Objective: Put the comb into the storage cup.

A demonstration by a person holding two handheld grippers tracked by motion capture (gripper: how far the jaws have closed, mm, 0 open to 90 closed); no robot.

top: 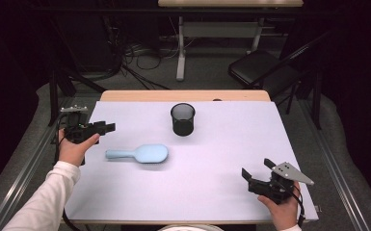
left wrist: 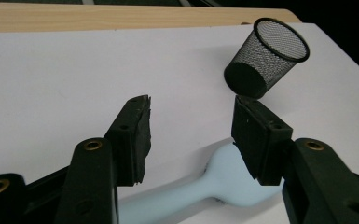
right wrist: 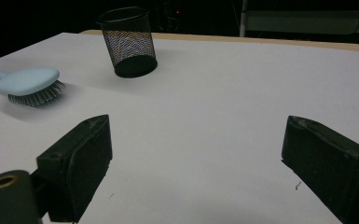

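A light blue hairbrush (top: 139,154) lies bristles down on the white-covered table (top: 231,144), with its handle pointing left. Behind it stands a black mesh cup (top: 182,119), upright and empty. My left gripper (top: 108,127) hovers just beyond the handle end of the brush, open. In the left gripper view the left gripper (left wrist: 191,135) has its jaws apart with nothing between them, the hairbrush (left wrist: 228,184) below them and the mesh cup (left wrist: 268,58) farther off. My right gripper (top: 257,167) rests open near the front right corner. In its own view the right gripper (right wrist: 200,158) is open over bare table.
A wooden strip (top: 183,95) edges the table's far side. A black folding chair (top: 265,70) and another table's legs (top: 180,48) stand behind, with cables on the floor. Metal rails run along both sides.
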